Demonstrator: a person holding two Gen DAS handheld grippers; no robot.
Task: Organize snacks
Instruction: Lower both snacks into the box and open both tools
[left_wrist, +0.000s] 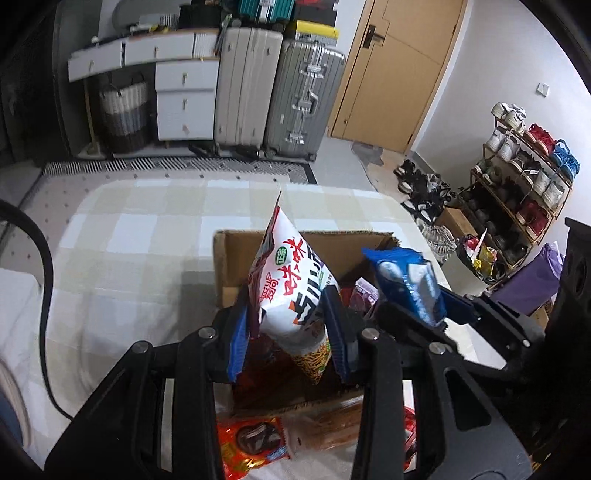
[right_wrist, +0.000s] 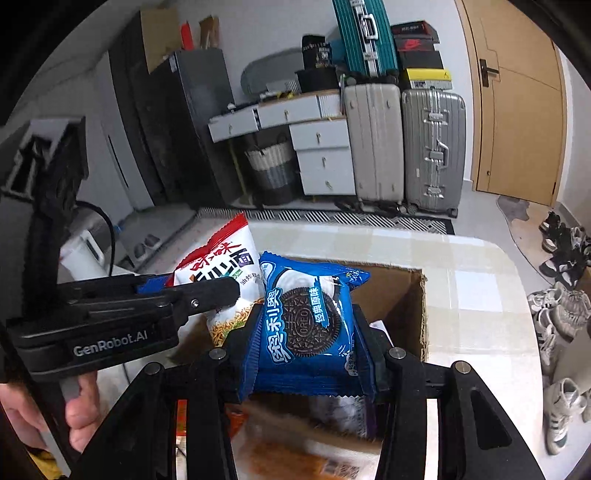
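Observation:
My left gripper (left_wrist: 290, 332) is shut on a white and red noodle snack bag (left_wrist: 291, 288), held upright over the open cardboard box (left_wrist: 236, 243). My right gripper (right_wrist: 310, 350) is shut on a blue Oreo pack (right_wrist: 306, 325), held above the same box (right_wrist: 413, 306). The Oreo pack (left_wrist: 406, 280) and right gripper (left_wrist: 436, 314) show at the right of the left wrist view. The noodle bag (right_wrist: 221, 269) and left gripper (right_wrist: 207, 291) show at the left of the right wrist view. A purple packet (left_wrist: 364, 295) lies inside the box.
The box stands on a table with a pale checked cloth (left_wrist: 140, 229). Loose snack packets lie in front of the box, one red (left_wrist: 251, 443) and one orange-brown (left_wrist: 328, 424). Suitcases (left_wrist: 277, 96), drawers, a door and a shoe rack (left_wrist: 517, 184) stand beyond the table.

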